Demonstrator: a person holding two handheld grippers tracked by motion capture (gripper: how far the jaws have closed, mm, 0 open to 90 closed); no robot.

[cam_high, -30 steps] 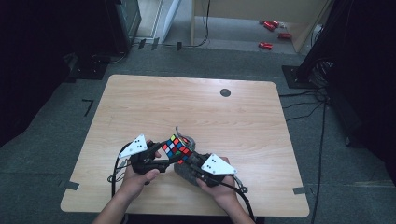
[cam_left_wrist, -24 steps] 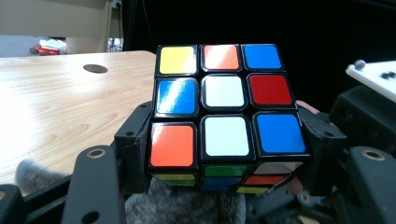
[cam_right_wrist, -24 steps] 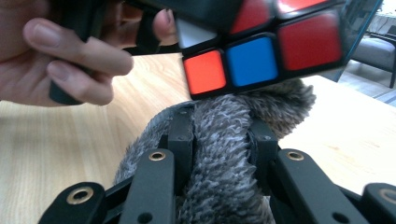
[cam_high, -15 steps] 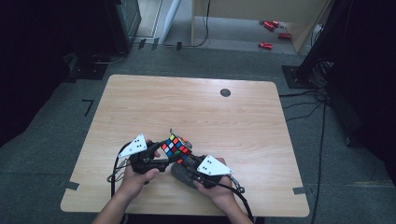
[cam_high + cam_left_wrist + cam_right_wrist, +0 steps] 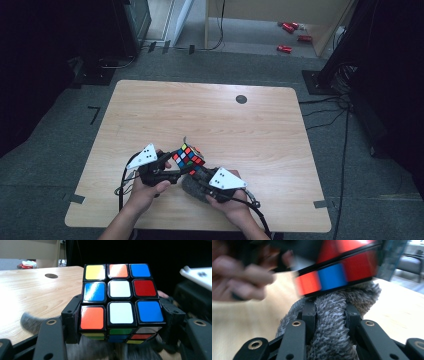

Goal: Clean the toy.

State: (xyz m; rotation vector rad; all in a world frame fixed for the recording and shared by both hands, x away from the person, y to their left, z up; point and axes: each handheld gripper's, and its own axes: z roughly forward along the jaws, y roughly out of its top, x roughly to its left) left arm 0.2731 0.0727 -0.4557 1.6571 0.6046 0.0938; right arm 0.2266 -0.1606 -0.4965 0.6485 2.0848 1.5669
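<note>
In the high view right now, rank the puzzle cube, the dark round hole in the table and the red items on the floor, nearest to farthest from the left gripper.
1. Puzzle cube: between the left gripper's jaws.
2. Dark round hole: far right part of the table.
3. Red items: on the floor beyond the table.

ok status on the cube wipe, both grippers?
Left gripper shut on puzzle cube, held above the table. Right gripper shut on grey fuzzy cloth, pressed against the cube's underside. Nothing in the way.

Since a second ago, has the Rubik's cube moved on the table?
No. The Rubik's cube sits at the same spot relative to the dark round hole in the table top, clamped in the left gripper.
</note>
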